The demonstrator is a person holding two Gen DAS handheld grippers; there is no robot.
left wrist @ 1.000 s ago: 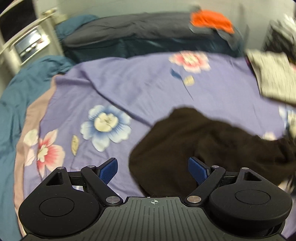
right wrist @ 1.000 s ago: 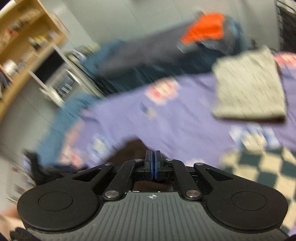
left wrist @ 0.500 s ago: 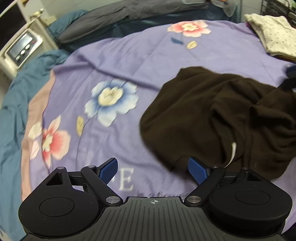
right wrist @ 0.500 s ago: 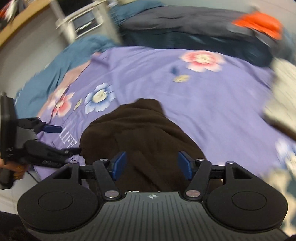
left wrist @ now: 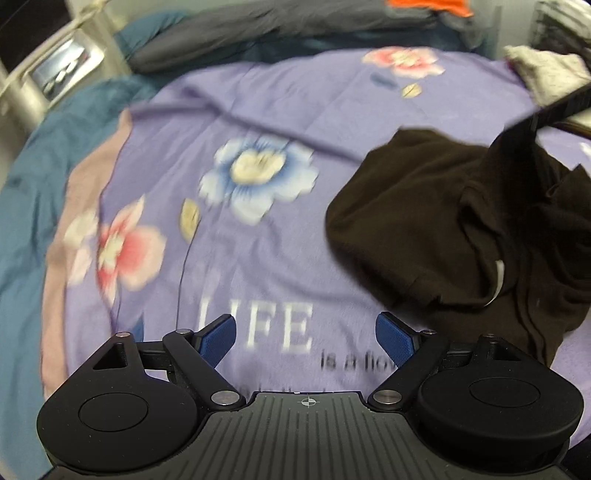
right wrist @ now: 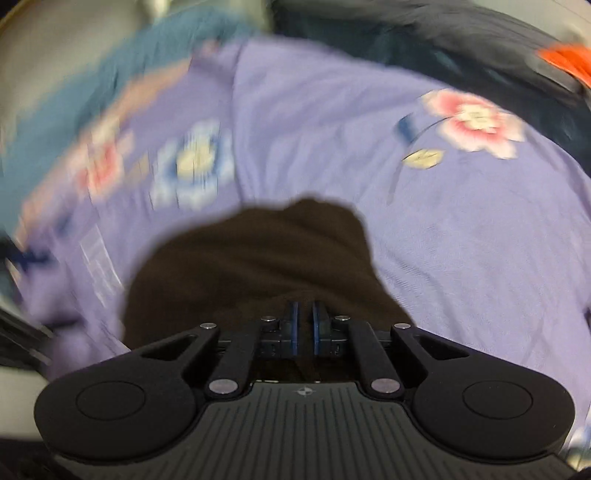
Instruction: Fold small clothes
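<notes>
A dark brown garment (left wrist: 461,221) lies crumpled on the purple floral bedspread (left wrist: 295,122), to the right in the left wrist view. My left gripper (left wrist: 306,339) is open and empty, hovering over the printed word "LIFE", left of the garment's near edge. In the right wrist view the garment (right wrist: 258,266) lies right in front of my right gripper (right wrist: 304,325), whose blue pads stand almost together over the cloth; the view is blurred and I cannot see whether cloth is pinched. The right gripper's dark body (left wrist: 546,114) shows above the garment in the left wrist view.
A folded pale dotted garment (left wrist: 546,70) lies at the bed's far right. Grey and teal bedding (left wrist: 277,33) and something orange (left wrist: 432,7) are piled at the back. A teal blanket (left wrist: 37,177) hangs at the left, with a silver appliance (left wrist: 59,70) beyond it.
My right gripper's jaws have gone from wide open to nearly shut at the garment. My left gripper has drawn back toward the bed's near edge, so the garment sits further right.
</notes>
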